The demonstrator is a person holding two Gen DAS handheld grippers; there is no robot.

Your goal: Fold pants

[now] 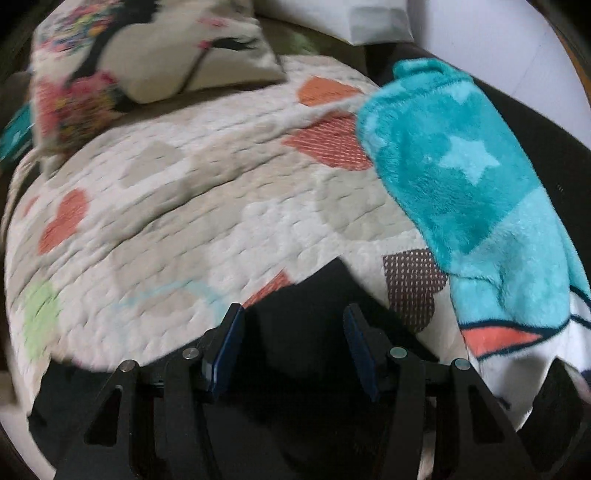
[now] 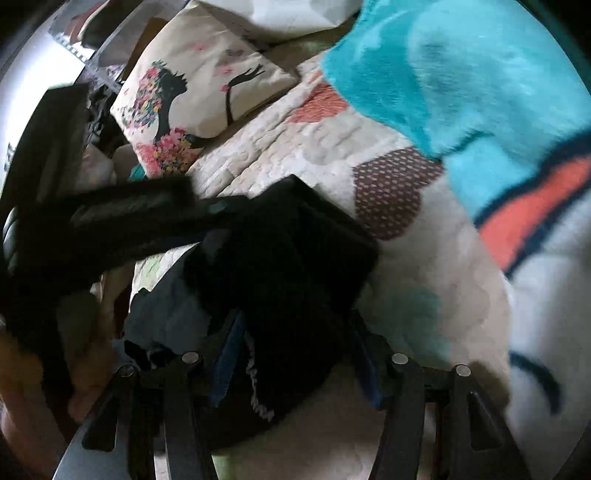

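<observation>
No readable text, labels, brands or numbers appear in either view.

Black pants [image 2: 291,258] in a folded, rumpled heap on the bed.

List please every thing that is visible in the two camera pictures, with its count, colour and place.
pants: one, black, bunched on the quilt near both grippers
quilt: one, cream with orange, brown and green patches, covers the bed
fleece blanket: one, turquoise with pale stars, white and orange lower part, at the right over the quilt
printed cushion: one, cream with a black figure and flowers, at the far left
white pillow: one, at the far end
left gripper: one, black, blue pads, jaws apart over the pants
right gripper: one, black, jaws apart, pants between them
</observation>
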